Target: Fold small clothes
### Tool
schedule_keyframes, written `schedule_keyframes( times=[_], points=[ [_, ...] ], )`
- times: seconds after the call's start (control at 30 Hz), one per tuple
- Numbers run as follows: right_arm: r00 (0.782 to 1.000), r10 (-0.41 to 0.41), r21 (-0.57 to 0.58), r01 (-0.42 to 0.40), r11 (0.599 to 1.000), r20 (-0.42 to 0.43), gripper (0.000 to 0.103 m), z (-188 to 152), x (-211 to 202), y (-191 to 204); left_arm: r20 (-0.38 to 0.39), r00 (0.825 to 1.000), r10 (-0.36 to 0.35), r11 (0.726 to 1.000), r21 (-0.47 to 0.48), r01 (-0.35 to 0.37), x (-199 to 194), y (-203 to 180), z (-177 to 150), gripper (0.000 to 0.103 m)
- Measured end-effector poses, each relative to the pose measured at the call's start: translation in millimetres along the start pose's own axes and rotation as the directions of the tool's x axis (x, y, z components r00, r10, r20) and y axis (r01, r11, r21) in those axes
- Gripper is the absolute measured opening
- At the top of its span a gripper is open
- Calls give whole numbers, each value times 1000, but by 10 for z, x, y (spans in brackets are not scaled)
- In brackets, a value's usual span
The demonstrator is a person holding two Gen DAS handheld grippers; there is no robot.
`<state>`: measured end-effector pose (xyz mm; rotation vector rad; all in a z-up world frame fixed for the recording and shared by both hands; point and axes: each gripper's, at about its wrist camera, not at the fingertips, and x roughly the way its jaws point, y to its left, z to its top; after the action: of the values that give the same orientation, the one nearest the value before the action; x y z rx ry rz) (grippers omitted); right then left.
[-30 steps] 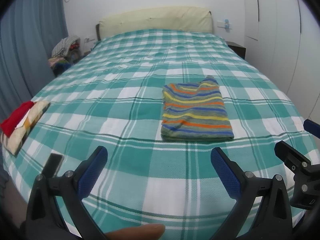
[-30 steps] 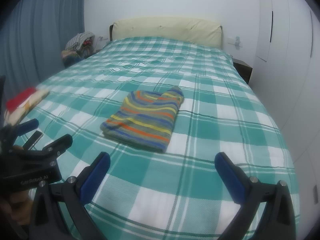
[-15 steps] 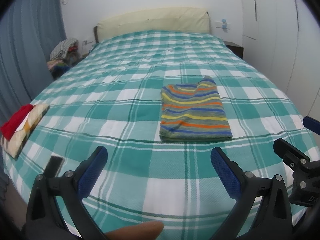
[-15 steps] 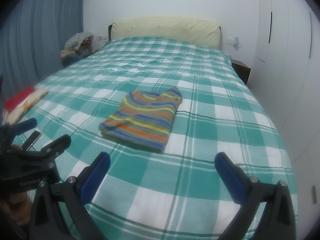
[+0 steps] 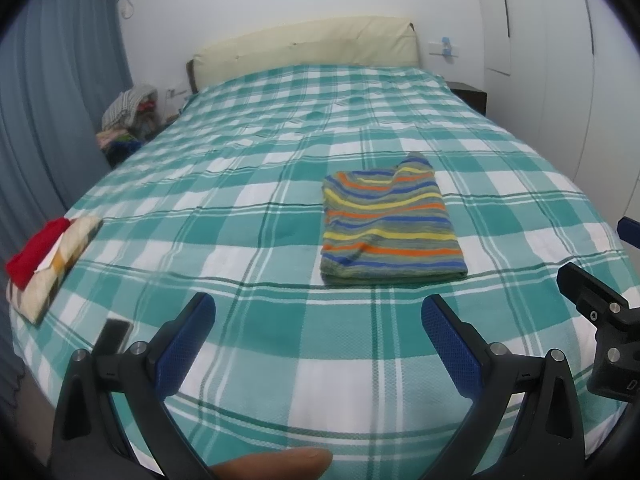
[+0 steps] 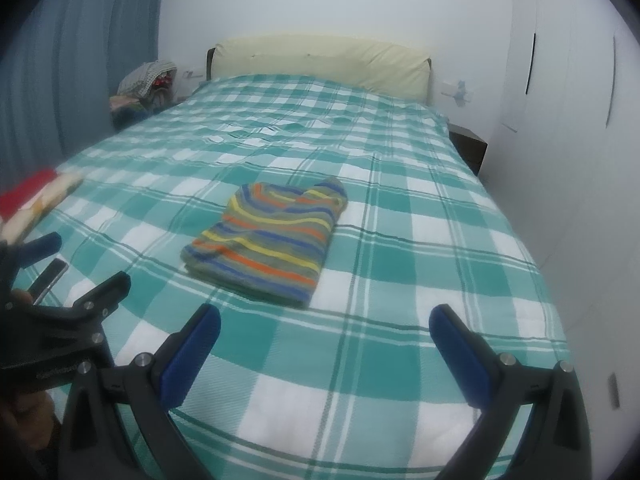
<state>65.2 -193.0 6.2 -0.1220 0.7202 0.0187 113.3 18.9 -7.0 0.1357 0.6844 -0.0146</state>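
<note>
A striped garment [image 5: 390, 226], folded into a neat rectangle, lies flat on the green and white checked bed [image 5: 256, 364]; it also shows in the right wrist view [image 6: 270, 240]. My left gripper [image 5: 318, 318] is open and empty, held above the bed's near edge, short of the garment. My right gripper [image 6: 324, 328] is open and empty too, near the foot of the bed and to the right of the left one. Neither touches the garment.
A folded stack with a red piece on top [image 5: 44, 256] lies at the bed's left edge, with a dark phone [image 5: 114, 334] near it. A pile of clothes [image 5: 128, 120] sits beside the headboard. White wardrobes [image 6: 560, 80] stand on the right.
Both grippers have drawn back and risen slightly from the garment, which now sits a little farther off. The garment has not moved. Both grippers stay open.
</note>
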Motion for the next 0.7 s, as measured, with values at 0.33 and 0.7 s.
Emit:
schedule_keyframes(
  times=[0.33, 0.7],
  points=[
    [1000, -1, 0, 1, 1000, -1, 103, 0, -1, -8, 1, 1000, 4, 1000, -8, -4, -10, -21, -3, 103],
    [1000, -2, 7, 2, 1000, -5, 103, -1, 3, -42, -12, 1000, -13, 1000, -21, 13, 24, -22, -13, 103]
  ],
)
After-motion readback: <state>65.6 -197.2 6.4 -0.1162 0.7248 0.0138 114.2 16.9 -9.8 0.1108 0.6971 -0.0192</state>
